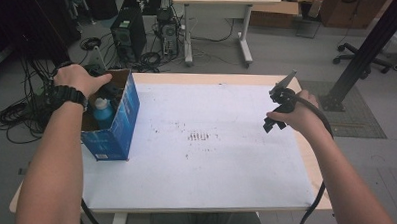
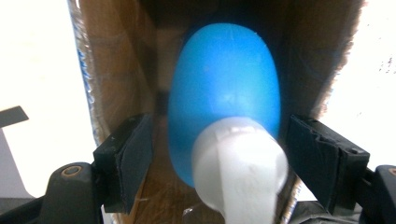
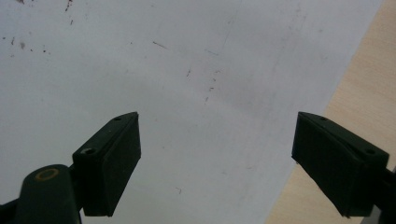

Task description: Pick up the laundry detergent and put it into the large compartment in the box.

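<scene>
The left gripper (image 2: 219, 158) stood apart around a blue plastic bottle with a white cap (image 2: 224, 98), not pressing it; the bottle sat inside an open blue cardboard box (image 1: 117, 124) at the tabletop's left edge. The right gripper (image 3: 217, 163) hung wide and empty near the right edge.

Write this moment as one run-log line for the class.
left gripper: in the box, jaws open either side of blue bottle, pads clear | right gripper: open, nothing between jaws, over white sheet

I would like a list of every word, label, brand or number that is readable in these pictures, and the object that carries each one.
No text can be read.
Blue carton: white print and a small white label low on its blue sides, too small and blurred to read.
Blue bottle with white cap: no print on the side that shows.
White sheet on the table: dark specks and smudges, no writing.
</scene>
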